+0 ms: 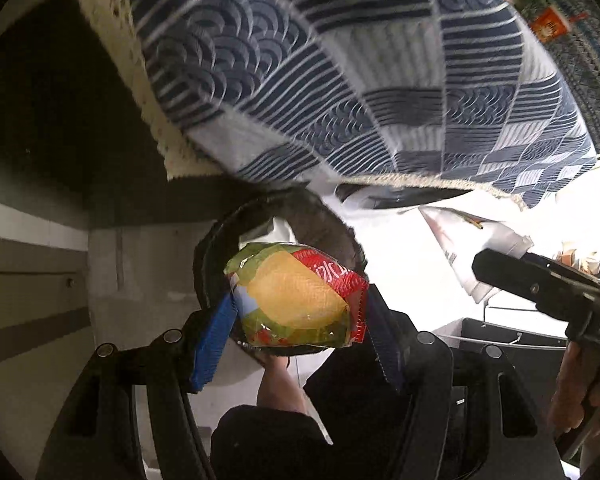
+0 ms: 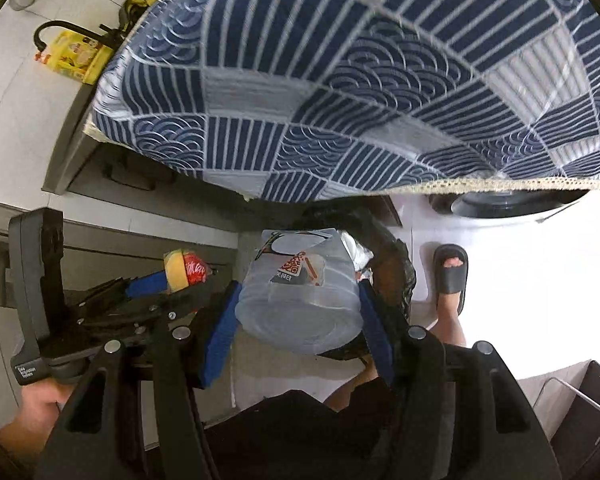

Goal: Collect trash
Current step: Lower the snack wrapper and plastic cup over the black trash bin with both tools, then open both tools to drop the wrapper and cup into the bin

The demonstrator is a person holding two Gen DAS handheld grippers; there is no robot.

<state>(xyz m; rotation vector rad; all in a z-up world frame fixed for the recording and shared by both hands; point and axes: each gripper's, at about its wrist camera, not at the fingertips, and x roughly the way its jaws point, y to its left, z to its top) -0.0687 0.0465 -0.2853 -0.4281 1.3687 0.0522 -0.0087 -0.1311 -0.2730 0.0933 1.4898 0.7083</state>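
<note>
My left gripper [image 1: 300,312] is shut on a crumpled snack bag [image 1: 292,296], green, yellow and red, pinched between the blue pads [image 1: 214,340]. Right under it gapes a black-lined trash bin [image 1: 324,220]. In the right wrist view my right gripper [image 2: 300,294] is shut on a clear plastic bottle [image 2: 300,280] with a printed label, hanging over the same bin's black bag [image 2: 396,264]. The left gripper [image 2: 168,276] with the snack bag [image 2: 188,270] shows there at the left. The right gripper [image 1: 500,268] and the bottle [image 1: 468,240] show at the right of the left wrist view.
A blue patterned tablecloth [image 1: 340,80] [image 2: 340,80] overhangs close above the bin. A person's foot in a black slipper [image 2: 452,276] stands right of the bin. A yellow bag [image 2: 76,56] lies on the floor far left, and a dark box [image 2: 592,396] sits at lower right.
</note>
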